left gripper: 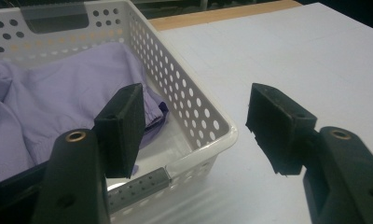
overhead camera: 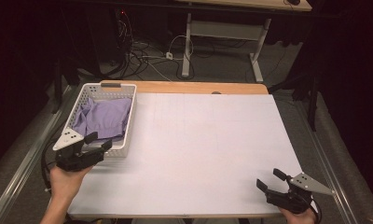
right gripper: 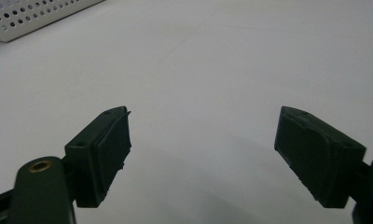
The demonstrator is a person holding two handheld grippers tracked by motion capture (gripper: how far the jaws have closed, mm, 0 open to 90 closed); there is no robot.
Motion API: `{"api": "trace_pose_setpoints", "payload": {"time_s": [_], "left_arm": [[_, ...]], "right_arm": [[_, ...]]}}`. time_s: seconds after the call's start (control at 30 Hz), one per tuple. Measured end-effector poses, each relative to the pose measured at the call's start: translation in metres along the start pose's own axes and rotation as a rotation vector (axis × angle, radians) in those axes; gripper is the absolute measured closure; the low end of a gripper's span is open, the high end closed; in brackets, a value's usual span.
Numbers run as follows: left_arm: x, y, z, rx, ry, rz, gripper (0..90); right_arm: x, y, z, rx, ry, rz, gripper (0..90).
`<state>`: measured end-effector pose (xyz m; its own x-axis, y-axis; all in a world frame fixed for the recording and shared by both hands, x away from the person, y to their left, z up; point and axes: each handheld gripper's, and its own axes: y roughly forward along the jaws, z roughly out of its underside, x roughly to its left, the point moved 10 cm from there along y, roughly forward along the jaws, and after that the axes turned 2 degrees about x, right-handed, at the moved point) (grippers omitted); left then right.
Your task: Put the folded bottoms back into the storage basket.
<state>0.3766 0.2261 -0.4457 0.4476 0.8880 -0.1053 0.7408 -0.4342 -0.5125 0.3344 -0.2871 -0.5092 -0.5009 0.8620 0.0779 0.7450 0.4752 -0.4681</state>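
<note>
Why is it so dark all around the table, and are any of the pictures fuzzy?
High view: light falls on the white table top, the floor behind stays dim. Left gripper view: the white basket and purple cloth look sharp, the near jaws soft. Right gripper view: the left gripper's basket corner is blurry, and the table shows a gentle grey shadow.

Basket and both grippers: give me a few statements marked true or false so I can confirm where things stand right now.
1. The white basket holds a lilac cloth. True.
2. The left gripper grips the cloth. False: its jaws are open, astride the basket's near corner.
3. The right gripper is open over the bare white sheet. True.
4. The basket sits at the table's right edge. False: it sits at the far left.
</note>
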Motion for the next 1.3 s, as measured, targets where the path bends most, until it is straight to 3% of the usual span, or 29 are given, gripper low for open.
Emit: {"api": "trace_pose_setpoints", "payload": {"time_s": [0.47, 1.3], "left_arm": [[-0.001, -0.002, 0.010, 0.005, 0.003, -0.007, 35.5], [0.010, -0.012, 0.030, -0.008, -0.027, -0.028, 35.6]], "right_arm": [[0.000, 0.000, 0.000, 0.000, 0.000, 0.000, 19.1], [0.000, 0.000, 0.000, 0.000, 0.002, 0.000, 19.1]]}}
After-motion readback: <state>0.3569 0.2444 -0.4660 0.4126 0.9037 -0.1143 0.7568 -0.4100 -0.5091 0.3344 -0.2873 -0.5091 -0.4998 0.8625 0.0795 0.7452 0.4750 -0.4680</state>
